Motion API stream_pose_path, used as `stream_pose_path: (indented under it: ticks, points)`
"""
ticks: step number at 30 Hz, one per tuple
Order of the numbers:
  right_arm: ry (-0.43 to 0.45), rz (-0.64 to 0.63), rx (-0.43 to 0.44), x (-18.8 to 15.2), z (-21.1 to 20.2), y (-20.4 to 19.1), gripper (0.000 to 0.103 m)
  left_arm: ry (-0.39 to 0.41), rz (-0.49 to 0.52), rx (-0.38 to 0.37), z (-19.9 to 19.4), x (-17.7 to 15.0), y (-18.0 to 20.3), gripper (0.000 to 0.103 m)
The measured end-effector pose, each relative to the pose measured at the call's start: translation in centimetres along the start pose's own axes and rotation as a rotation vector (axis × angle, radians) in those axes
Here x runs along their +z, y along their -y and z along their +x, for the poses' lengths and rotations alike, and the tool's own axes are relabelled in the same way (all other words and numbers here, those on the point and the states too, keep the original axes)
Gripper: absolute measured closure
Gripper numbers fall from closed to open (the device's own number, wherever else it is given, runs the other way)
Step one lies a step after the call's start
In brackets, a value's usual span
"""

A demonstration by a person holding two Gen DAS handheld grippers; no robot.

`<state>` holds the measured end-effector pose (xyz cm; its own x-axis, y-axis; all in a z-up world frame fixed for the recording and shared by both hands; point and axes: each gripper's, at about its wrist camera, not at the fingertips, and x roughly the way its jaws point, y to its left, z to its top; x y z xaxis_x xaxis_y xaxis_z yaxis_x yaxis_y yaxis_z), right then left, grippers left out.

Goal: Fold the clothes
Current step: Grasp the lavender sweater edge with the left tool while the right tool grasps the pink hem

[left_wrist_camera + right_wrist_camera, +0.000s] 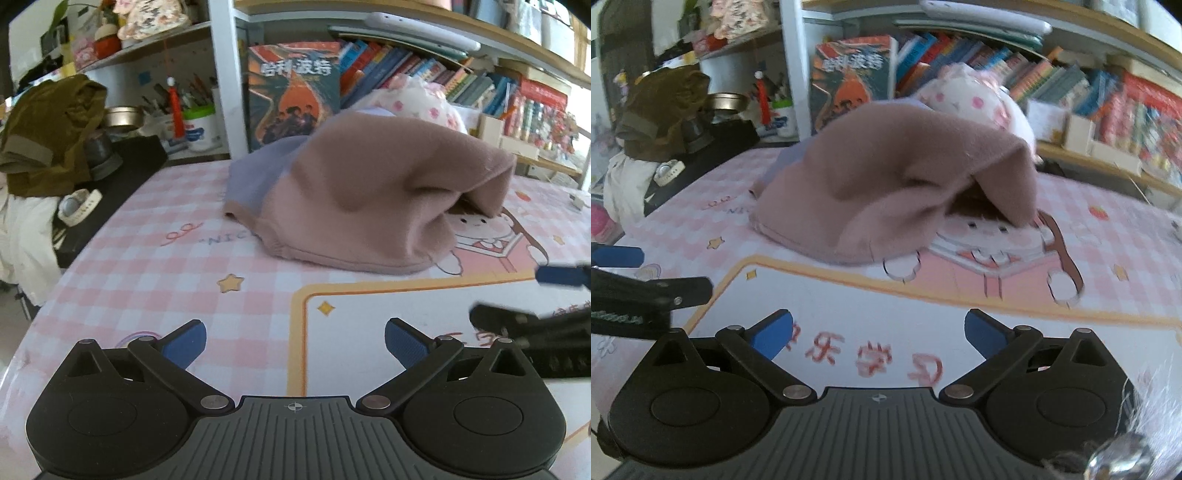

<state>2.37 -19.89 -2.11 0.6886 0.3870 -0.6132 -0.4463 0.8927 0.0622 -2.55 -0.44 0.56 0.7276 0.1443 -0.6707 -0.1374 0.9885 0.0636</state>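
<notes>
- Left gripper (295, 345): held low over the bench, level, pointed at the garment; jaws wide apart, nothing between the blue pads (184, 343), which touch no cloth.
- Right gripper (879, 334): same low, level pose, just right of the left gripper, also pointed at the garment; jaws wide apart and holding nothing. Its tip shows at the right edge of the left wrist view (554, 295); the left gripper's tip shows at the left edge of the right wrist view (631, 273).
- Garment (369, 206): a pink-brown fleece piece with a lilac panel (258, 173) on its left side, lying in a loose heap on the bench beyond both grippers. Its right edge stands lifted in a hollow fold (1008, 184); the hem lies nearest the grippers.
- Bench (147, 266): covered by a pink checked mat with a cartoon girl (990, 229) printed partly under the garment, stars, and a yellow-bordered white panel (886, 295) with red characters.
- Behind the garment: a plush toy (971, 99), a large upright book (293, 96), and shelves of books (443, 74).
- Left of the garment: an olive cloth (51, 133) bundled at the bench's edge, a metal tin (122, 116), a cup of pens (199, 118).
</notes>
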Motion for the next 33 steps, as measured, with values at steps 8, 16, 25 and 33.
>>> stream_pose_path:
  ticks: [8, 16, 25, 33]
  points:
    - [-0.036, -0.225, 0.118, 3.8, 6.7, -1.3, 0.012, 0.014, -0.017, 0.069, -1.2, -0.3, -1.8, 0.0]
    - [-0.085, -0.327, 0.146, 4.8, 11.2, -2.8, 0.038, 0.024, -0.041, 0.088, -1.8, -0.3, -2.9, 0.0]
    - [-0.097, -0.171, 0.049, 5.0, 9.6, -1.1, 0.087, 0.04, 0.046, -0.009, -0.3, 0.5, -2.5, 0.0]
    - [-0.029, 0.052, -0.095, 2.6, 0.2, 2.7, 0.088, 0.048, 0.362, -0.094, 2.9, -0.5, 1.0, 0.0]
